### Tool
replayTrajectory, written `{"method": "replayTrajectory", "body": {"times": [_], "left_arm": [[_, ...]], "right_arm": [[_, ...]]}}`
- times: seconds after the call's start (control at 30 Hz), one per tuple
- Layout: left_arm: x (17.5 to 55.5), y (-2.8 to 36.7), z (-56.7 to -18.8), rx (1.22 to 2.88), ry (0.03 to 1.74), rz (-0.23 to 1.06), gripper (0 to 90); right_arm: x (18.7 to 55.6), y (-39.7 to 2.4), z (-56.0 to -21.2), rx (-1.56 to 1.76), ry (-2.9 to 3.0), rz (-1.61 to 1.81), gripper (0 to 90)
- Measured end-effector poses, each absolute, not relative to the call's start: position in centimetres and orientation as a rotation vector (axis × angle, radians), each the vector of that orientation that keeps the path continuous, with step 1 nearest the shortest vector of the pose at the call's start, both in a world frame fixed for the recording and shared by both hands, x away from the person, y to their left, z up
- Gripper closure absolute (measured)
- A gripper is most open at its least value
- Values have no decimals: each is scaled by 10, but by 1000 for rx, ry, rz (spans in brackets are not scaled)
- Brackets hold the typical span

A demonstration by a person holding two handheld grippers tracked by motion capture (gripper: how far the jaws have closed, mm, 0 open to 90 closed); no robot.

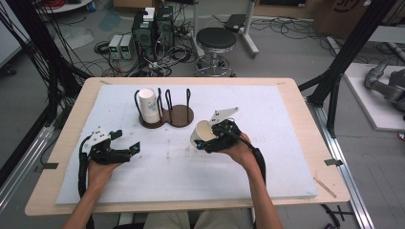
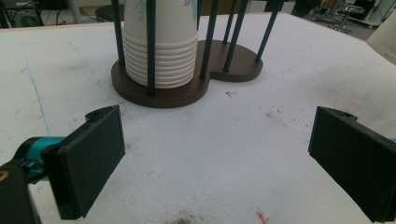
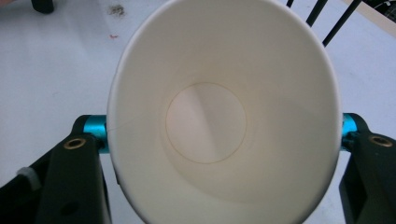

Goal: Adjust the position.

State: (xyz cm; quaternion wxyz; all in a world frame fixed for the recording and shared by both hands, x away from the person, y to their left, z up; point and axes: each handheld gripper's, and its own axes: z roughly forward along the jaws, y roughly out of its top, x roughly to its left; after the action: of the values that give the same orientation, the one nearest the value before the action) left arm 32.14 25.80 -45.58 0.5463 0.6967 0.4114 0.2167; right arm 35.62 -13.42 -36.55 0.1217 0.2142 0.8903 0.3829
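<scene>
From the high view, your right hand-held gripper (image 1: 206,141) grasps a single white paper cup (image 1: 201,133), tipped on its side with the mouth facing you, above the white foam-covered counter (image 1: 267,157) and just right of the dark brown wooden cup rack with thin black upright rods (image 1: 177,114). The right gripper view adds what the high view cannot: you look straight into the cup (image 3: 224,116), down to its round, bare bottom, with a black jaw against each side of the wall and the rack's rods (image 3: 336,21) at the top right corner.

Your left hand-held gripper (image 1: 125,148) sits on the left part of the counter, released, jaws spread wide with nothing between them. The left gripper view confirms this: the two black jaws stand well apart over bare, slightly stained foam (image 2: 210,154). It also shows the stack of nested white paper cups (image 2: 159,51) in the rack's left bay (image 2: 187,93), rims layered one over another, a detail too small to read from above. The rack's right bay (image 1: 184,116) is unfilled.
</scene>
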Motion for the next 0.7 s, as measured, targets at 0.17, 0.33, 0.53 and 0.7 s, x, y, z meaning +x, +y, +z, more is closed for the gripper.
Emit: {"method": "replayTrajectory", "body": {"times": [0.17,0.33,0.53,0.7], "left_arm": [[321,260,-457,1649,983,518,37],[321,259,-457,1651,982,521,37],[320,259,-457,1648,978,524,37],[320,259,-457,1650,978,528,38]], "right_arm": [[358,-133,-367,620,2610,1111,299],[358,-133,-368,620,2613,1110,297],[358,-133,-368,622,2615,1114,298],[357,-134,-367,623,2614,1115,297]]}}
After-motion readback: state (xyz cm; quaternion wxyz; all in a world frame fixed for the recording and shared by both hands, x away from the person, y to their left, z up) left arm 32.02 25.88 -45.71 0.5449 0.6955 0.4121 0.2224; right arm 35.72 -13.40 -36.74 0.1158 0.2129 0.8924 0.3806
